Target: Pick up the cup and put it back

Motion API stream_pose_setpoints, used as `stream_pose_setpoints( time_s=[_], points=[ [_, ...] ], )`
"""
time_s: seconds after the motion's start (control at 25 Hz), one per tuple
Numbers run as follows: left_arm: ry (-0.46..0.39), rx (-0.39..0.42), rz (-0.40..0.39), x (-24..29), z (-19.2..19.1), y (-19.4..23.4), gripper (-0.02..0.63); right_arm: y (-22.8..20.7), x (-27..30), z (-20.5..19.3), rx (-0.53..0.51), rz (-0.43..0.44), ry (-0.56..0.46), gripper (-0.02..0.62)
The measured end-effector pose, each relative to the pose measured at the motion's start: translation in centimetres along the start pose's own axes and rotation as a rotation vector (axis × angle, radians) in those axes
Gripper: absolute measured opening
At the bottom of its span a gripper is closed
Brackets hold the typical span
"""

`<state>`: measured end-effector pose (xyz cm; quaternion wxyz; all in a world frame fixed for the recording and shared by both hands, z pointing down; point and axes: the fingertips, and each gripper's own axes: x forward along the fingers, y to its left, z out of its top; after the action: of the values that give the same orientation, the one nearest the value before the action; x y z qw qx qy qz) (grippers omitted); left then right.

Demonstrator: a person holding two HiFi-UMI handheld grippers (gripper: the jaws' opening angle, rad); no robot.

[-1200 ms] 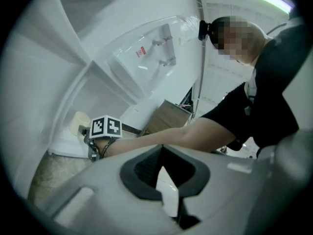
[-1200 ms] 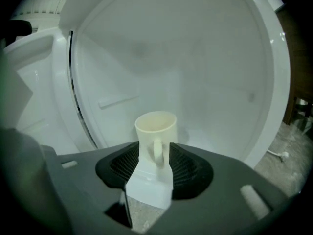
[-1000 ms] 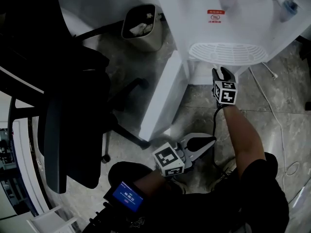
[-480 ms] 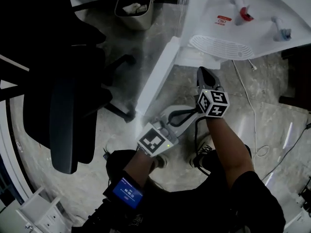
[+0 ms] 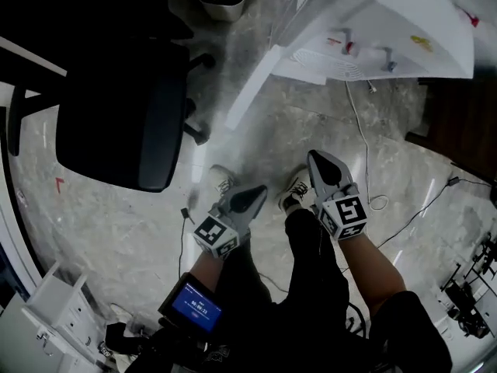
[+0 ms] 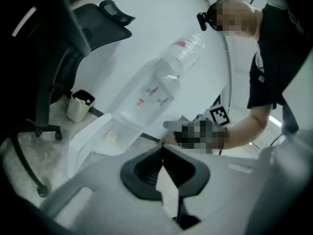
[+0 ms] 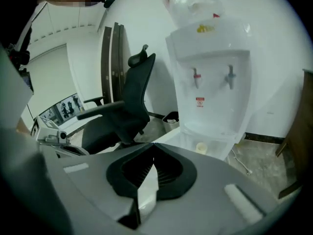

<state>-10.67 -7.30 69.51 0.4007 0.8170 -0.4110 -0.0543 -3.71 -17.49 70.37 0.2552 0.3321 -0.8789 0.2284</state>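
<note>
Small pale-yellow cup (image 7: 201, 147) sits inside the open lower compartment of the white water dispenser (image 7: 215, 82). Both gripper views show it; head view doesn't. Left gripper (image 6: 162, 150) & right gripper (image 7: 154, 146): jaws pressed together, nothing between.

Bare floor (image 5: 311, 130) lies open between the office chair (image 5: 116, 123) and the water dispenser (image 5: 404, 22).
</note>
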Motion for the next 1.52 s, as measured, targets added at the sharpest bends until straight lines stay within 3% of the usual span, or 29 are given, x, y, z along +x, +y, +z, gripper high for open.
stream_pose_setpoints(
  time_s=[0.16, 0.32, 0.52, 0.68, 0.8, 0.96, 1.2, 1.52],
  points=[
    [0.034, -0.027, -0.082, -4.9, 4.4, -9.7, 0.003, 4.5, -7.7, 6.2, 0.036, -0.011, -0.002, 0.008],
    [0.061, 0.057, -0.197, -8.0, 10.6, -14.9, 0.003, 7.3, -11.1, 13.0, 0.107, -0.081, -0.126, 0.008],
    [0.084, 0.148, -0.322, -10.5, 15.4, -22.2, 0.003, 10.6, -17.5, 17.3, 0.153, -0.157, -0.199, 0.008],
    [0.078, 0.274, -0.360, -10.9, 18.9, -24.5, 0.003, 12.3, -20.9, 18.7, 0.165, -0.165, -0.231, 0.008],
    [0.070, 0.333, -0.324, -10.5, 20.6, -26.1, 0.003, 13.2, -23.4, 19.5, 0.128, -0.138, -0.257, 0.008],
    [0.028, 0.356, -0.268, -9.0, 20.2, -29.3, 0.003, 14.0, -26.9, 18.8, 0.122, -0.085, -0.276, 0.008],
    [-0.055, 0.232, -0.187, -8.0, 15.9, -36.7, 0.003, 15.5, -34.9, 15.4, 0.017, 0.026, -0.288, 0.008],
    [-0.077, 0.311, -0.144, -10.3, 8.9, -44.6, 0.003, 14.2, -43.2, 9.8, 0.045, 0.045, -0.310, 0.008]
  ],
)
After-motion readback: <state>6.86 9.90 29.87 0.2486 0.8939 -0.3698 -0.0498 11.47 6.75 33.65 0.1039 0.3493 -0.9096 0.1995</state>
